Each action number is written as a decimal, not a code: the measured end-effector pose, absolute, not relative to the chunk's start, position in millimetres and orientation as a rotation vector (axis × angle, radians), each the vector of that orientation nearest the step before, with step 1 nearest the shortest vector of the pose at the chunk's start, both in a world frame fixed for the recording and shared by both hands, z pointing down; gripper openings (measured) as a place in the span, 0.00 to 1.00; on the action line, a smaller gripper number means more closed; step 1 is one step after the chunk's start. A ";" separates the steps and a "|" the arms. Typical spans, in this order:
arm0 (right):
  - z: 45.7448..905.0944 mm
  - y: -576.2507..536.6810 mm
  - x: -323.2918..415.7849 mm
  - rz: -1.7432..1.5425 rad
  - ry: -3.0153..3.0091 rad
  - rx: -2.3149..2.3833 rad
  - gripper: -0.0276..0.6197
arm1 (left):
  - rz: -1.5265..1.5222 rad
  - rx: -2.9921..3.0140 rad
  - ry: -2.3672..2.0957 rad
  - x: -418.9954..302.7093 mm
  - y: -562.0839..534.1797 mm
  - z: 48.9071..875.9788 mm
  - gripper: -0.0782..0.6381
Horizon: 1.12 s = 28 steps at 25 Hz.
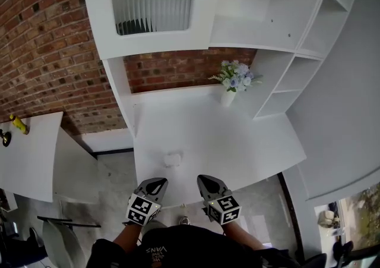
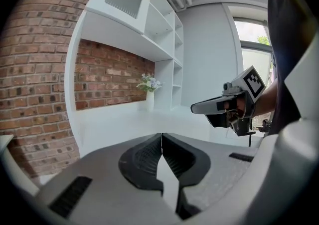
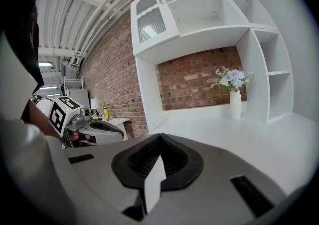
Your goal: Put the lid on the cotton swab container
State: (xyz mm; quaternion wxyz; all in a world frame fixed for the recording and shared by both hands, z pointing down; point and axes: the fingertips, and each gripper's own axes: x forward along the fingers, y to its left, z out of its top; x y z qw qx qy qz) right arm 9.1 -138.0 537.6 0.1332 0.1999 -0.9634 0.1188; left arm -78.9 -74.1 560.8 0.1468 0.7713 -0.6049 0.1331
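At the far left, a yellow bottle [image 1: 18,124] sits on a side table [image 1: 32,160], well apart from your work and probably no part of it. Your left gripper [image 1: 156,183] hovers at the near edge of the table [image 1: 249,142]. Its jaws are clenched together with nothing between them, and its own view shows the pads meeting over bare white surface.

Just beyond the two grippers, and between them, lies the cotton swab container [image 1: 173,158]. It is a small pale shape near the table's front edge, apart from both tools. It is too small to tell whether its lid is on, and no separate lid shows.

You hold your right gripper [image 1: 206,180] level with the left, its jaws likewise pressed shut and empty. Holding both side by side and aimed at the container likely sets you up to reach in from either side, but you will need to open the jaws first.

Further right, a vase of flowers [image 1: 228,95] stands back against the brick wall, out of the way.
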 end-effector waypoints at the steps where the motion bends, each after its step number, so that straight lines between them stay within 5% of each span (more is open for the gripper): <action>1: 538.3 -136.7 11.9 0.345 -2.795 0.575 0.04 | 0.381 2.216 -1.745 -76.6 -71.5 561.3 0.12; 28: 551.8 -131.9 56.6 0.369 -2.780 0.588 0.04 | 0.327 2.100 -1.862 -73.9 -37.9 562.2 0.12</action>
